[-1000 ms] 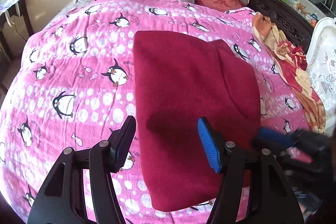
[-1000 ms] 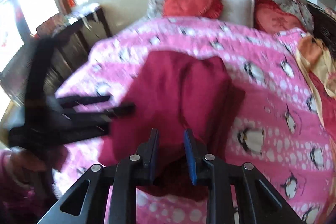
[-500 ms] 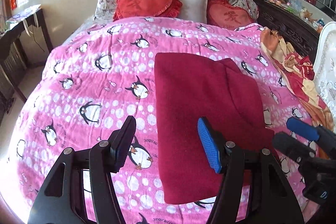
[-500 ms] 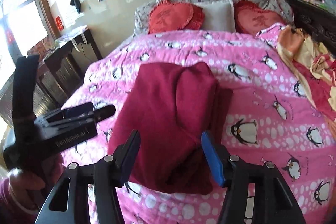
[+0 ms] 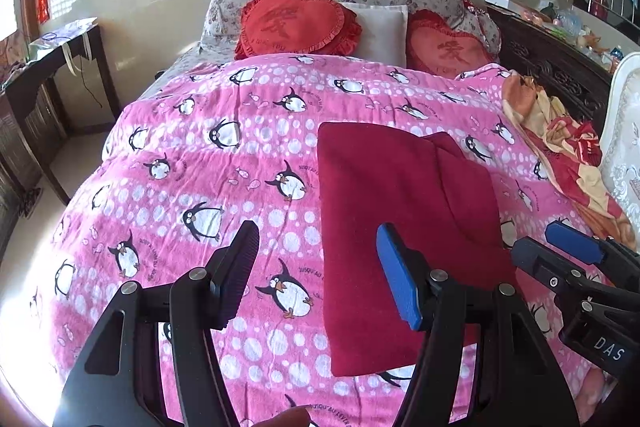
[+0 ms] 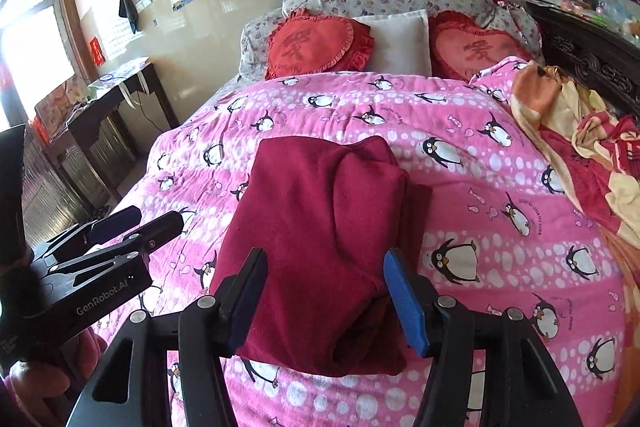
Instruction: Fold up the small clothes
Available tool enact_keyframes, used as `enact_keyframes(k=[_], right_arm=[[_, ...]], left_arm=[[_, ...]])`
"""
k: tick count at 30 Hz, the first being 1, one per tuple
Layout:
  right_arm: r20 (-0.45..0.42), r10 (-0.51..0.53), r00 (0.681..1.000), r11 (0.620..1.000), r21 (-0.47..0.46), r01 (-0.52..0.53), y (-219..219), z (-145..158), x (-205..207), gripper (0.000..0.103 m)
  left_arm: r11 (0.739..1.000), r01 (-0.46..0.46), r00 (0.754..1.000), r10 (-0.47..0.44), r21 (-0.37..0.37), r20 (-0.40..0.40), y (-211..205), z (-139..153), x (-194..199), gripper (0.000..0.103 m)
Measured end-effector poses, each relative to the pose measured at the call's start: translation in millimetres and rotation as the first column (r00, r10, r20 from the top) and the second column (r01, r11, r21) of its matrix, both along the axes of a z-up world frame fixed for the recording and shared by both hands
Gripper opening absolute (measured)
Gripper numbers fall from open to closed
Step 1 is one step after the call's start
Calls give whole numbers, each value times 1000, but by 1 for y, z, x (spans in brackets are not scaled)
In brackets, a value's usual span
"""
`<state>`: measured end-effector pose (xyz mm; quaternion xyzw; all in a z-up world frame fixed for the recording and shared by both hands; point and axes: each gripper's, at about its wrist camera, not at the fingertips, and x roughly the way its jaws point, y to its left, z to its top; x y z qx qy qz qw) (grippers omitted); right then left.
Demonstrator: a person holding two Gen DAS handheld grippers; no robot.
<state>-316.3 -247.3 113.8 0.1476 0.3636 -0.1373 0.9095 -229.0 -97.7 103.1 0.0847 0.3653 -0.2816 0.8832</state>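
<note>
Crimson fleece, folded into a thick oblong, lies on the bed: the dark red garment (image 5: 400, 203) rests flat on the pink penguin-print quilt (image 5: 208, 155), nearer the foot of the bed than the pillows, with one layer doubled over along its right side so a raised ridge runs down it. Neither tool touches it. The left gripper (image 5: 318, 277) hangs above the quilt with its jaws spread wide, the blue pad over the cloth's left edge and the black one over bare quilt. The right gripper (image 6: 324, 301) is also splayed open, its two fingers straddling the near end of the garment without closing on anything; from the left camera it shows at the right margin (image 5: 560, 251), just beside the cloth. At the head of the bed two red heart cushions (image 6: 320, 45) flank a white pillow (image 6: 396, 41), and an orange and cream blanket (image 6: 576, 131) is bunched along the right side of the quilt
</note>
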Motion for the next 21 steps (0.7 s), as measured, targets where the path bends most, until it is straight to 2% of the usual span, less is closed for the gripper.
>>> enact_keyframes(k=[4,21], right_arm=[[-6,-11,1000,1000,-4,11,1,-1,0,63],[-38,-13,999,1000,8,14,-1,-9,4,63]], left_arm=[[1000,2,1000,-2,4,3,0,0,0,61],[1000,22,999,-23,18,26,-5,0,-5,61]])
